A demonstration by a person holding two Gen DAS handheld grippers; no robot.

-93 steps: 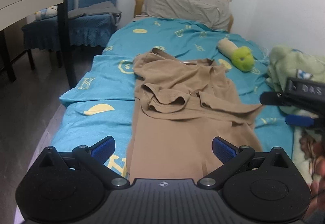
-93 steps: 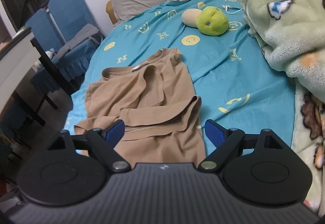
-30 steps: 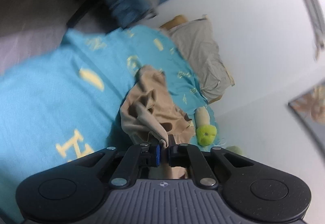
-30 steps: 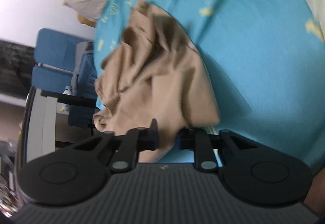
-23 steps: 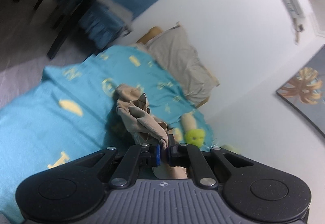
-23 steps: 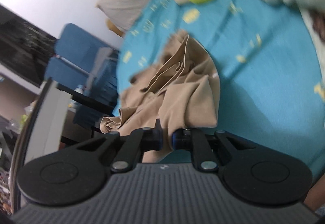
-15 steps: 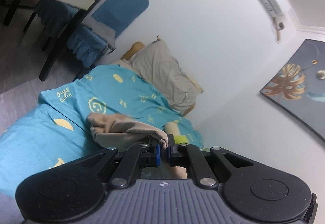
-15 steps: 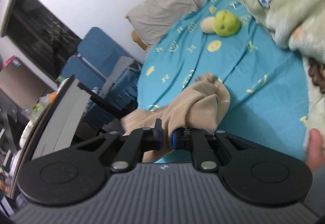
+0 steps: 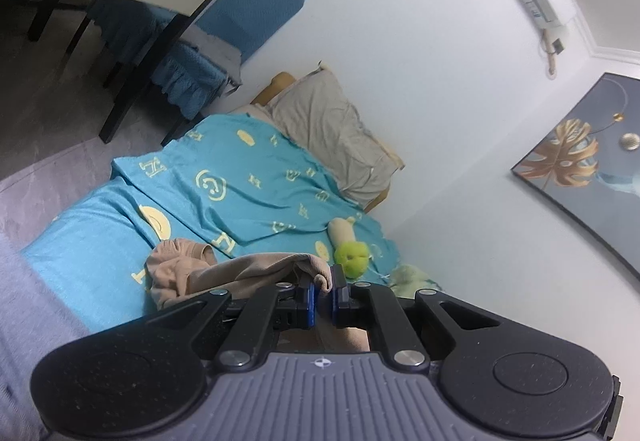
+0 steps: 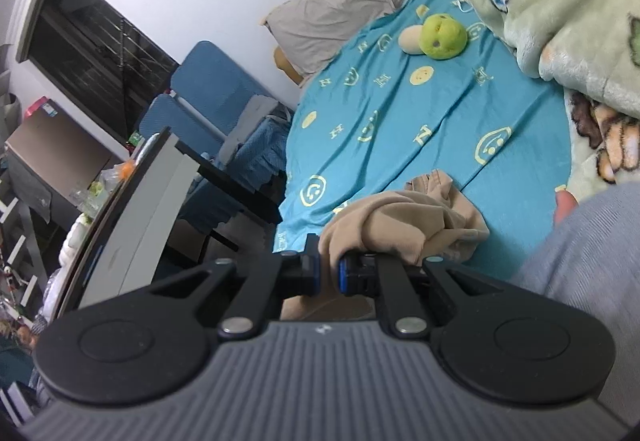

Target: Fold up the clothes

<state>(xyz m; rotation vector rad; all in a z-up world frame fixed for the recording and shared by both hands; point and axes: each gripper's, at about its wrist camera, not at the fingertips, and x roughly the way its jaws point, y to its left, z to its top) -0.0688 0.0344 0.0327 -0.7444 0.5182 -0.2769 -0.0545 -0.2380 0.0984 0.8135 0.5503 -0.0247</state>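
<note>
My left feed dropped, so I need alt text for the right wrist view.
The right claw is shut on a bunched tan shirt, which trails onto the near edge of a bed with a teal sheet. Farther up the bed lie a green plush toy and a grey pillow; a green blanket is heaped at right.

The bed (image 9: 100, 225) wears a turquoise sheet (image 10: 400, 113) printed with yellow smileys and letters — wrinkled across the middle. A grey pillow (image 9: 332, 129) leans at the head. Further down, a green-and-beige plush toy (image 10: 438, 35) lies on the sheet. Along the far side sits a bunched green fleece blanket (image 10: 560, 1). Near the foot, the tan shirt (image 9: 188, 273) trails onto the sheet — its other end lifted clear.
</note>
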